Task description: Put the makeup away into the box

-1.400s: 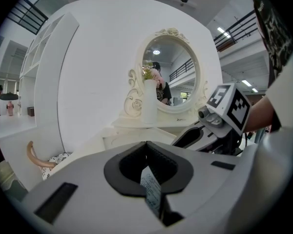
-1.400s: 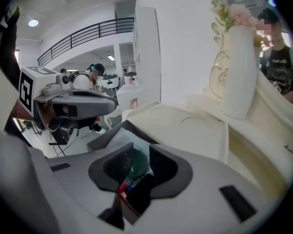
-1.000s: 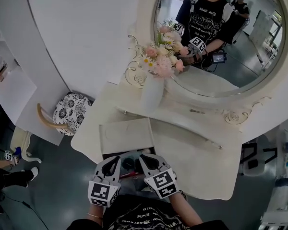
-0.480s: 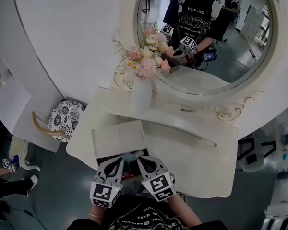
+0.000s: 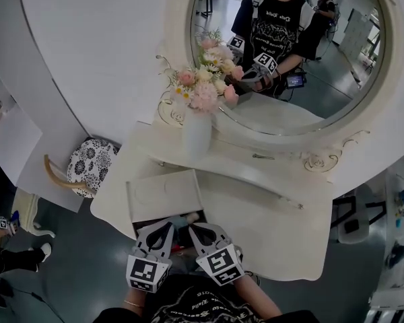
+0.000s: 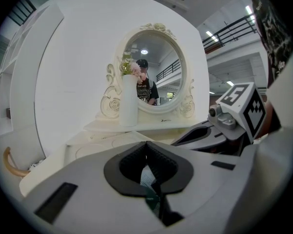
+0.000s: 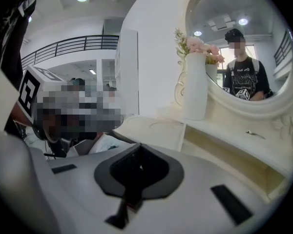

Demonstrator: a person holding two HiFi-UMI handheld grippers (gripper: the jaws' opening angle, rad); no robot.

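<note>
A cream makeup box [image 5: 139, 223] stands open at the dressing table's front left, its lid [image 5: 163, 194] tipped back and small items lying in its dark inside. My left gripper [image 5: 163, 227] hangs over the box's near edge. In the left gripper view it [image 6: 146, 149] is shut on a thin white-and-green makeup item [image 6: 147, 178]. Just to the right, my right gripper [image 5: 197, 230] is also over the box. In the right gripper view its jaws [image 7: 138, 151] are shut, with a slim dark, red-tipped makeup pencil [image 7: 129, 201] pinched between them.
A white vase of pink flowers [image 5: 196, 132] stands behind the box, in front of a large oval mirror [image 5: 289, 52]. A small metal clip [image 5: 258, 157] lies on the raised back shelf. A patterned stool [image 5: 91, 165] stands to the left of the table [image 5: 269, 214].
Both grippers have stayed over the open box and drawn slightly closer together. My view has shifted a little, so the table sits further left in the picture.
</note>
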